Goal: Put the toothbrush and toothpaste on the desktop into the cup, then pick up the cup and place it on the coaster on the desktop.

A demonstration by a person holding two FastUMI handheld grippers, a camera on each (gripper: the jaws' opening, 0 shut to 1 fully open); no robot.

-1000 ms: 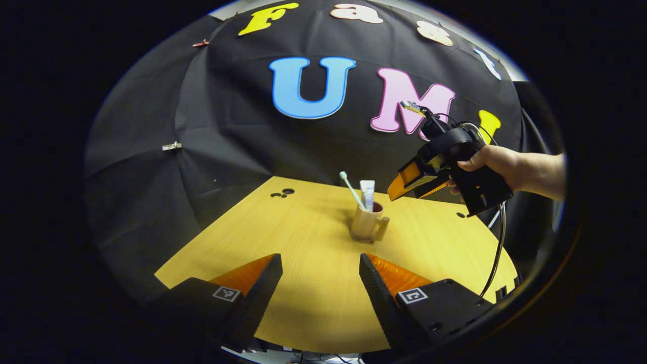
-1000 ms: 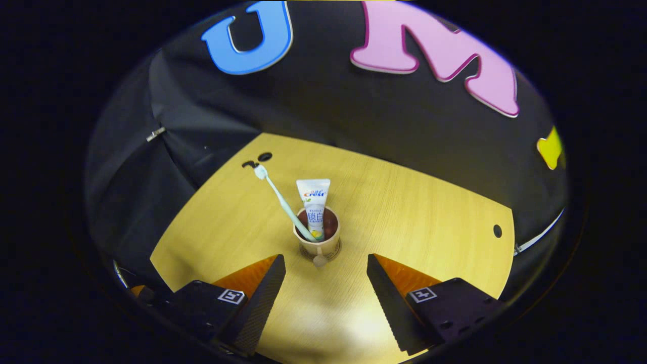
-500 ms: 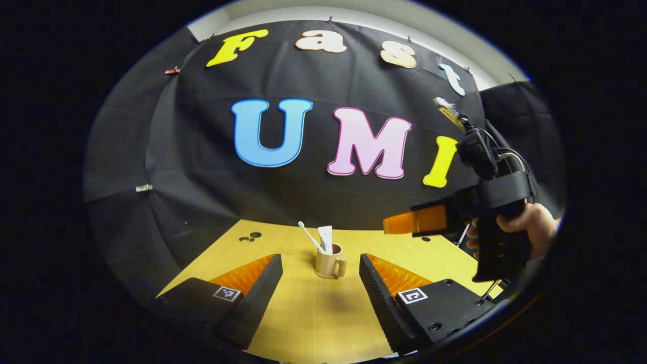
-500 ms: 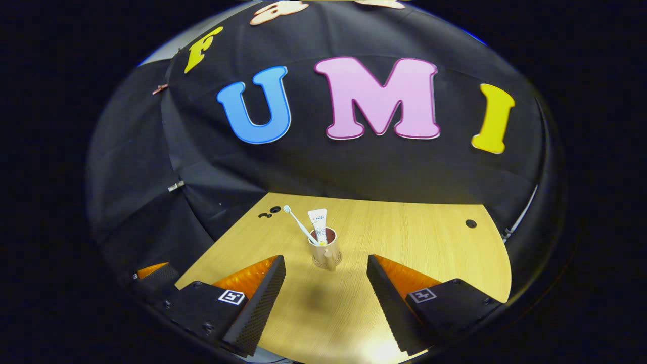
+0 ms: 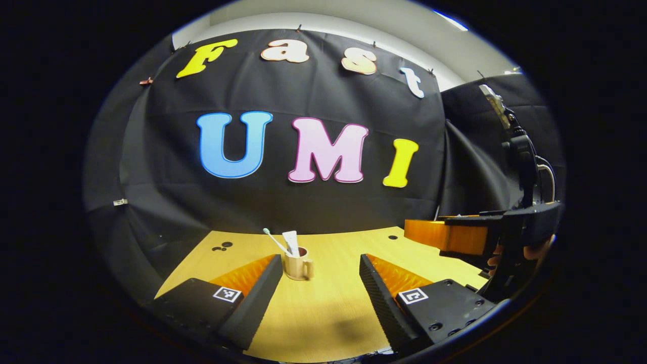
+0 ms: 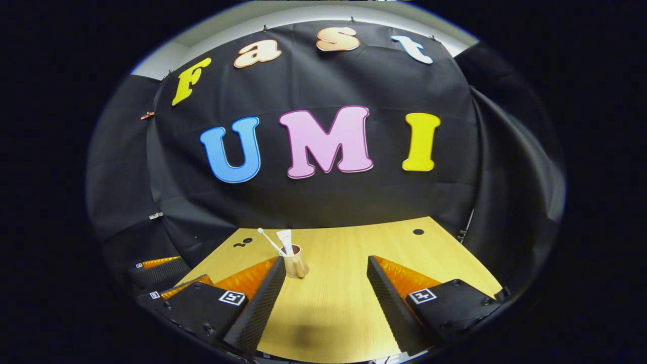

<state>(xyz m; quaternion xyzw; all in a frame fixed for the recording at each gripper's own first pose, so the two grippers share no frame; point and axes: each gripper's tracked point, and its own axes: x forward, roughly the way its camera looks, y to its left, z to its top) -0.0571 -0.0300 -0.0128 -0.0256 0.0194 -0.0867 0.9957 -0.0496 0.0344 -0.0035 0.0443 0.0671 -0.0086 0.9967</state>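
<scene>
A tan cup with a handle stands upright on the wooden desktop, holding a toothbrush that leans left and a white toothpaste tube. The same cup, toothbrush and toothpaste show in the right gripper view. I cannot make out the coaster under the cup. My left gripper is open and empty, well back from the cup. My right gripper is open and empty too, also drawn back. At the right of the left gripper view a hand holds the right gripper.
The desktop has small cable holes at the far left and far right. Black cloth walls close it in behind and at the sides. The left gripper shows at the lower left of the right gripper view.
Both grippers have pulled back and tilted up from the cup, which now looks smaller and farther. The right gripper moved to the right edge of the left gripper view. The cup stays put.
</scene>
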